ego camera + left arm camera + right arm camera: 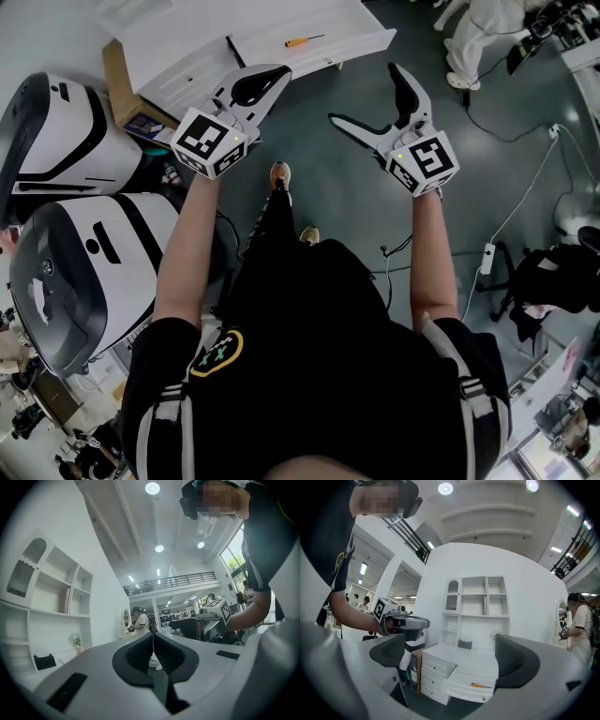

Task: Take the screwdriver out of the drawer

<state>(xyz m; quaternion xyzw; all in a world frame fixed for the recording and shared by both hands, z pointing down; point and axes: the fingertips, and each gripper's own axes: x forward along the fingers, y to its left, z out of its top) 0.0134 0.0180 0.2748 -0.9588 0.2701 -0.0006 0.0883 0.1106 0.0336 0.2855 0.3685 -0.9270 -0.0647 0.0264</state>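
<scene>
1 screwdriver (305, 40) lies in the open drawer (349, 26); the right tool (367, 94) is held spread and empty toward it, the left tool (275, 77) closed, spare.

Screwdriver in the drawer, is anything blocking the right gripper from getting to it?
Nothing I can see. The screwdriver lies uncovered in the open drawer. The right gripper, jaws apart, faces it with only open space between them.
</scene>
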